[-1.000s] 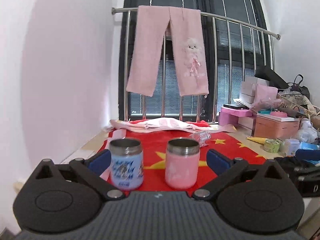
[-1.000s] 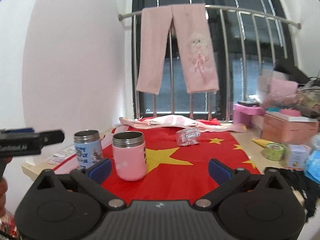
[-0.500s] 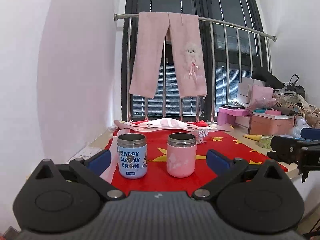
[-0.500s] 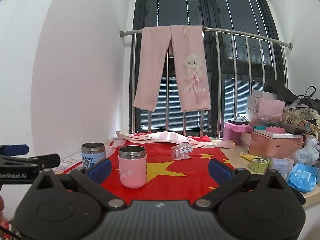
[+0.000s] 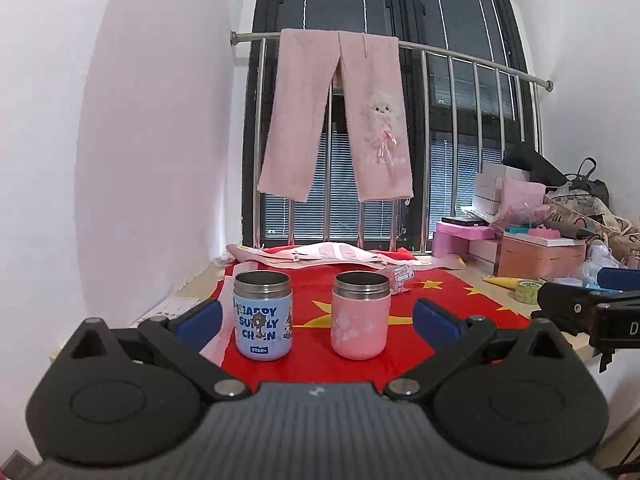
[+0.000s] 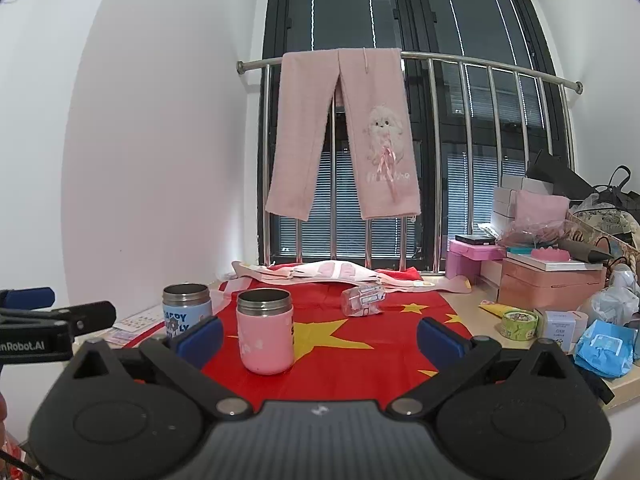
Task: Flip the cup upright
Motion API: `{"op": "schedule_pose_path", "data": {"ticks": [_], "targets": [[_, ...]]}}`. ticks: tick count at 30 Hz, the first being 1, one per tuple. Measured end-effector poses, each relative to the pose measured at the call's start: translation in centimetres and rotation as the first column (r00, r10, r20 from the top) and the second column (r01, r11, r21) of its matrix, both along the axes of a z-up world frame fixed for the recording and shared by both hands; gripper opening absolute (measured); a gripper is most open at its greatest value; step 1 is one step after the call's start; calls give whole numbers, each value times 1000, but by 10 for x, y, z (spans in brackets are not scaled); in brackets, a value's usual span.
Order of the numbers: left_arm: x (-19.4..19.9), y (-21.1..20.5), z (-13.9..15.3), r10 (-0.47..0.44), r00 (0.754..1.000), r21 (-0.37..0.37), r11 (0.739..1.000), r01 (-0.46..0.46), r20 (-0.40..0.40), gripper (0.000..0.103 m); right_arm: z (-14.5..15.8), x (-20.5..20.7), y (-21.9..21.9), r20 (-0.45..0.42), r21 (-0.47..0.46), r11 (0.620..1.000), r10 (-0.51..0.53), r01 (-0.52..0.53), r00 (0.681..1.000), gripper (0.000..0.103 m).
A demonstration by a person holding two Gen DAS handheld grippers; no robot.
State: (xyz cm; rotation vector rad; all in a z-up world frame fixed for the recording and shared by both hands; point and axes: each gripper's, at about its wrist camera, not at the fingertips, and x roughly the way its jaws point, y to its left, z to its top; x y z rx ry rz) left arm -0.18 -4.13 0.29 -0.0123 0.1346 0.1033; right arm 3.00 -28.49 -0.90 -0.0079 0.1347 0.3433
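Two cups stand upright, mouths up, on a red cloth (image 5: pixel 360 364) that covers the near left part of the surface (image 6: pixel 476 312). The blue cup (image 5: pixel 263 316) sits nearest the surface's left edge, and the pink cup (image 5: pixel 361 315) stands just beside it, apart from it, toward the middle. Both have bare steel rims. Behind them, toward the far edge, a small clear bottle (image 6: pixel 363 300) lies on its side on the cloth, and a pale pink garment (image 6: pixel 320 270) is spread along the far edge below the window.

The left tool (image 5: pixel 316 318) is held back from the near edge with its blue-padded fingers (image 5: pixel 198 318) spread wide, nothing between them; the two cups appear in the gap beyond. The right tool (image 6: pixel 320 338) is also spread and empty, facing the pink cup from the near edge; in its view the blue cup (image 6: pixel 187 310) is partly behind its left pad.

Pink trousers (image 5: pixel 340 116) hang over a steel railing (image 5: pixel 472 60) before the dark window. Boxes (image 6: pixel 548 280), a roll of tape (image 6: pixel 519 323) and a blue packet (image 6: pixel 606 346) crowd the right side of the surface.
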Motion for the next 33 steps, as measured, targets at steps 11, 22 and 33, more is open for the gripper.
{"op": "schedule_pose_path", "data": {"ticks": [11, 22, 33], "targets": [[0, 0, 0, 0, 1000, -2, 1000, 0, 2, 103, -1, 0, 1, -1, -1, 1000, 1, -1, 1000, 103], [0, 1, 0, -3, 1000, -3, 1000, 3, 5, 103, -1, 0, 1, -1, 0, 1000, 2, -2, 1000, 103], [-1, 1, -1, -6, 1000, -9, 1000, 6, 6, 103, -2, 0, 2, -5, -3, 1000, 5, -5, 1000, 103]]}}
